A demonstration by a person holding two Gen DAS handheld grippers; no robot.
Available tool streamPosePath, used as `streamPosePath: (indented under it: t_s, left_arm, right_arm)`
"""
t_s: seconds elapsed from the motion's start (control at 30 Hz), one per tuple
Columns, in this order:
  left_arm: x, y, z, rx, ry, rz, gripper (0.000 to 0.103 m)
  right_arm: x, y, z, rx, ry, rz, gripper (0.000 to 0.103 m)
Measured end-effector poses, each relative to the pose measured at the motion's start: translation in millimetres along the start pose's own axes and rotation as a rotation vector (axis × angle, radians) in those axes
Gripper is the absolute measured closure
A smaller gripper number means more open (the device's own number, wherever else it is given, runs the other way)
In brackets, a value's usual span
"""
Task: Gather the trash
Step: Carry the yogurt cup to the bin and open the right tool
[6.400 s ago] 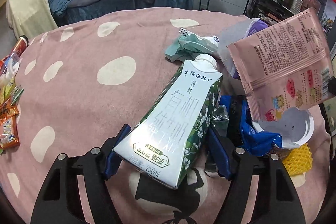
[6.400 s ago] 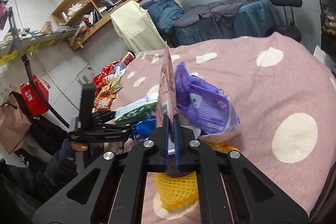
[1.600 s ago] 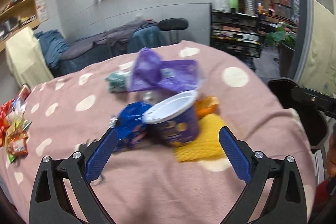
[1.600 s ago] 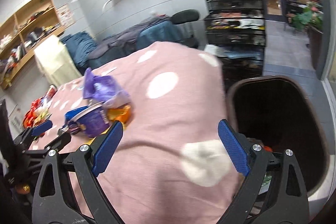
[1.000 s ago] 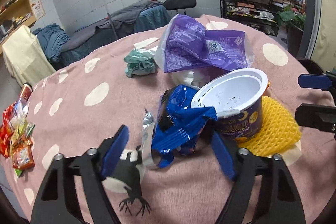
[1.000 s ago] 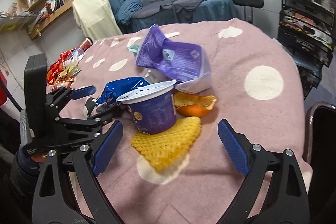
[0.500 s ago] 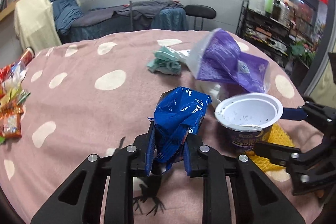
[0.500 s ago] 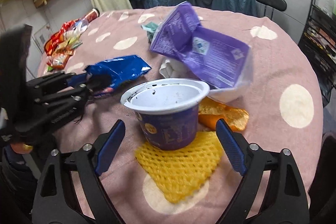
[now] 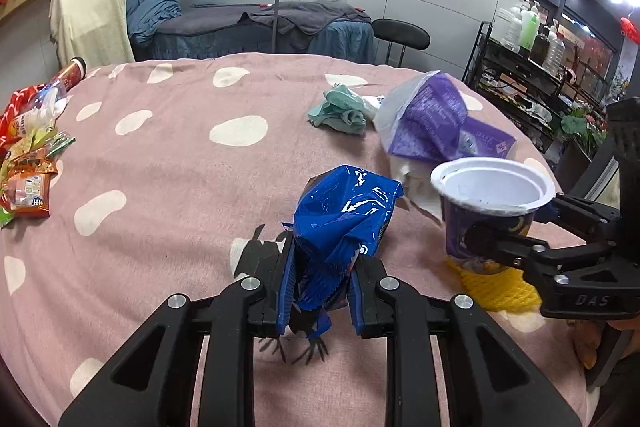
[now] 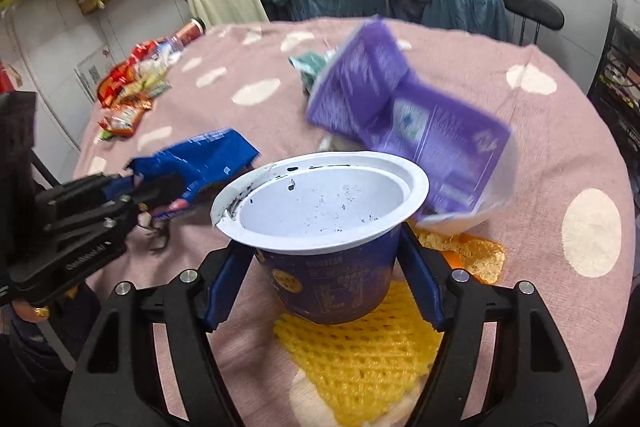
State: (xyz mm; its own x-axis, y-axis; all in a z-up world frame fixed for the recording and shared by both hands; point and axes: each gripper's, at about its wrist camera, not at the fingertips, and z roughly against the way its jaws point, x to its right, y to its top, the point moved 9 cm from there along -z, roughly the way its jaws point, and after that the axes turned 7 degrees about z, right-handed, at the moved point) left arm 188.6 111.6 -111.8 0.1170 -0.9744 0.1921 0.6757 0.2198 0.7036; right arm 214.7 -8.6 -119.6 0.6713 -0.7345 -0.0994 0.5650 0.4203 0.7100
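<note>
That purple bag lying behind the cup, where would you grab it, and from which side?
Best guess: pinch the raised, crumpled upper end of the purple bag from above. It sticks up free of the tablecloth, while the lower end sags behind the cup, now between the right hand-held gripper's fingers.

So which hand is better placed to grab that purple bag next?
Neither is free: the left tool grips the blue wrapper, the right tool the cup. The purple bag lies nearer the right.
</note>
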Motion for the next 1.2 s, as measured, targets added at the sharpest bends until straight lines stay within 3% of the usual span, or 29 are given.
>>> streamPosePath:
  t_s: [0.2, 0.5, 0.93, 1.2]
  left_arm:
    - [15.6, -1.5, 13.8, 0.007, -0.05, 0.004, 0.08]
    - [69.9, -9.5, 25.2, 0.01, -0.145, -0.038, 0.08]
    - [166.7, -27.7, 27.9, -0.016, -0.279, -0.199, 0.08]
    - [221.1, -39.8, 27.9, -0.036, -0.355, -0.296, 0.08]
  right_arm:
    - [-0.1, 1.6, 43.6, 0.114, -0.023, -0.022, 0.031]
    - [44.0, -25.9, 107.1, 0.195, -0.109, -0.144, 0.031]
    - [140.1, -107.7, 185.8, 0.245, -0.327, -0.384, 0.031]
    - [193.3, -163.0, 215.1, 0.23, -0.444, -0.531, 0.031]
